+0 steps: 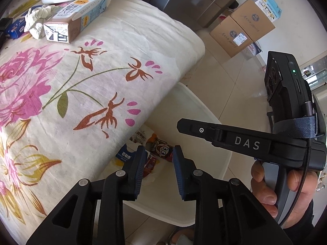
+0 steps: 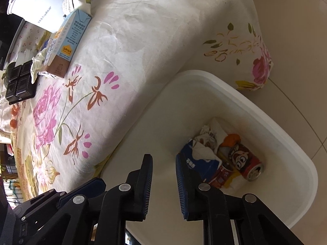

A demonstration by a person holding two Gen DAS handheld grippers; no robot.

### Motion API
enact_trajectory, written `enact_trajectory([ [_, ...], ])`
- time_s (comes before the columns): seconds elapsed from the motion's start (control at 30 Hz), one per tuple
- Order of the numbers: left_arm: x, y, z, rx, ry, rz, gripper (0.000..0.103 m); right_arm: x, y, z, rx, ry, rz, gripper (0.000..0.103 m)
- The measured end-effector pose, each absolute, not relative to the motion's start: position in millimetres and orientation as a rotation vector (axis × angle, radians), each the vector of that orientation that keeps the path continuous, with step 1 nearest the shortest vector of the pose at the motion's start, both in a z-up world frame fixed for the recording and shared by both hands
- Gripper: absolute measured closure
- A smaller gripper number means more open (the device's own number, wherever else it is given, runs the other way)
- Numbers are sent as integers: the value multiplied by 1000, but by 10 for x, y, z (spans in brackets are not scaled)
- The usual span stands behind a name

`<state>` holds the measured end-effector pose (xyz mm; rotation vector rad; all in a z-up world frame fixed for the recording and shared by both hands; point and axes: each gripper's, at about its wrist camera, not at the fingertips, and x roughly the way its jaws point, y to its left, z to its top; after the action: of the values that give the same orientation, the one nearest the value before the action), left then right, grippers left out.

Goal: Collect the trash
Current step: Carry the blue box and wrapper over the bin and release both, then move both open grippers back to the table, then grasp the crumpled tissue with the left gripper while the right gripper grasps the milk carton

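Observation:
A white bin [image 2: 271, 122] stands on the floor against the table's edge. In it lie a red cartoon can [image 2: 245, 163], a blue packet [image 2: 196, 159], crumpled paper [image 2: 206, 136] and an orange scrap [image 2: 233, 138]. My right gripper [image 2: 164, 163] hangs over the bin's near side, open with a narrow gap and nothing between its pads. My left gripper [image 1: 158, 163] is above the same bin [image 1: 194, 112], open and empty too. On the flowered tablecloth [image 1: 81, 81] a blue and brown milk carton [image 1: 77, 16] lies on its side next to crumpled tissue [image 1: 38, 20].
A hand [image 1: 265, 187] holds the right gripper's black body [image 1: 245, 143] at the right. Cardboard boxes [image 1: 241, 28] stand on the tiled floor. A black tray [image 2: 19, 83] and a white appliance [image 2: 38, 2] sit at the table's far end.

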<state>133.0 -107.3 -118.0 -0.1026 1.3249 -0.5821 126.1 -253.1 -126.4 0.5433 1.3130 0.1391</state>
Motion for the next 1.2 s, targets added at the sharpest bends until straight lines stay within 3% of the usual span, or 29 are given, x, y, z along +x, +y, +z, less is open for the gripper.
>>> enact_trajectory([
  [0.2, 1353, -1018, -1104, -105, 1309, -585, 72, 1279, -2539, -1256, 552, 1301, 116, 79],
  [0.4, 1347, -972, -938, -84, 1251, -592, 70, 1186, -2796, -874, 616, 1075, -15, 78],
  [0.47, 1373, -953, -867, -67, 1225, -577, 52, 1194, -2845, -815, 616, 1045, -32, 73],
  [0.53, 1424, -877, -819, -78, 1202, -554, 40, 1219, -2869, -844, 620, 1053, -45, 72],
  [0.63, 1605, -634, -749, -160, 1202, -501, 39, 1241, -2890, -964, 648, 1089, -65, 72],
  [0.77, 1959, -30, -664, -385, 1186, -368, 29, 1247, -2885, -972, 652, 1093, -69, 72],
  [0.93, 2384, 655, -570, -552, 1107, -160, 29, 1263, -2844, -887, 631, 1067, -64, 72],
  [1.2, 2962, 687, -685, -601, 1109, -210, 24, 1390, -2670, -835, 631, 1065, -35, 72],
])
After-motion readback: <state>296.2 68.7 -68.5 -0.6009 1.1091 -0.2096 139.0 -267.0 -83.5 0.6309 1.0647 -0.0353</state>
